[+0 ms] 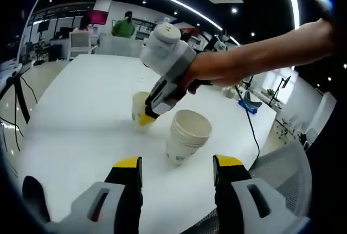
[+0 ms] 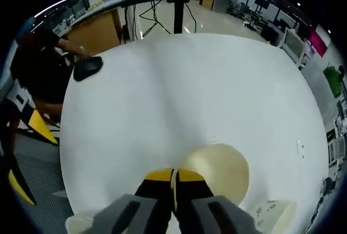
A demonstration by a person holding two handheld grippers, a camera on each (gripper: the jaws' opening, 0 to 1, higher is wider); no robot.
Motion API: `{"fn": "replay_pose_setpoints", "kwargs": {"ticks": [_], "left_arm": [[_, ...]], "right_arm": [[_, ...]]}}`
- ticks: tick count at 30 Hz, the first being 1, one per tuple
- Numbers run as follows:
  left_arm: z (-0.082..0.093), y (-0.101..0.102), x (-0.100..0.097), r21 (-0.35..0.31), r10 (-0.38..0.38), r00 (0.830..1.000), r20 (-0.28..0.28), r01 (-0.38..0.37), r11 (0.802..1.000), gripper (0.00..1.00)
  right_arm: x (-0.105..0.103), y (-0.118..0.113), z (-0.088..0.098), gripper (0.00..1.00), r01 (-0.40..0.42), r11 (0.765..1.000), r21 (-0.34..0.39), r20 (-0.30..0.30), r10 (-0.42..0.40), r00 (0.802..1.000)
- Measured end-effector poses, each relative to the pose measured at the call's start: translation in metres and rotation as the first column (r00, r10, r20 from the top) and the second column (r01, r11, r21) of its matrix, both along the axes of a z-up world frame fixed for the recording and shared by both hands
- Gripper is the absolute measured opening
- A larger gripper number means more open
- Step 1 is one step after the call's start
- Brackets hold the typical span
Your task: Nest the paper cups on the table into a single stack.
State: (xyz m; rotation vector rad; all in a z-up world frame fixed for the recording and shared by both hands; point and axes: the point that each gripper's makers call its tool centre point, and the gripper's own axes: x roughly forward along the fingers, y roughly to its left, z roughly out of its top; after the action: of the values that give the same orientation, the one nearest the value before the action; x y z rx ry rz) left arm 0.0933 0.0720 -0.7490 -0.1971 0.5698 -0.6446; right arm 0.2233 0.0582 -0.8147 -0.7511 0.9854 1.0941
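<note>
Right gripper [image 2: 174, 177] jaws pinched on rim of single paper cup [image 2: 219, 171], cup resting on white table [image 2: 179, 93]. Left gripper [image 1: 178, 170] jaws spread, holding nothing, hovering just short of nested cup stack [image 1: 187, 135]. Single cup sits just beside stack. Step, by my guess: picking up loose cup. Next: lift, centre over stack, lower in. Around table: open office, ceiling light strips.
</note>
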Motion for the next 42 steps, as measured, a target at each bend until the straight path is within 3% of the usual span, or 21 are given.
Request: {"fn": "replay_pose_setpoints", "kwargs": {"ticks": [8,32,42], "left_arm": [[-0.003,0.0,0.001,0.004,-0.004,1.0,0.001,0.004,1.0,0.51],[0.0,-0.01,-0.004,0.026,-0.045,0.999,0.008,0.044,0.999,0.51],[0.003,-0.014,-0.002,0.034,-0.063,0.998,0.013,0.063,0.997,0.5]], "right_arm": [[0.005,0.003,0.009,0.0,-0.015,0.999,0.042,0.03,0.013,0.999],[0.007,-0.014,0.066,0.0,-0.007,0.993,0.118,0.106,-0.006,0.994],[-0.005,-0.026,0.094,0.0,-0.011,0.989,0.147,0.123,-0.008,0.992]]}}
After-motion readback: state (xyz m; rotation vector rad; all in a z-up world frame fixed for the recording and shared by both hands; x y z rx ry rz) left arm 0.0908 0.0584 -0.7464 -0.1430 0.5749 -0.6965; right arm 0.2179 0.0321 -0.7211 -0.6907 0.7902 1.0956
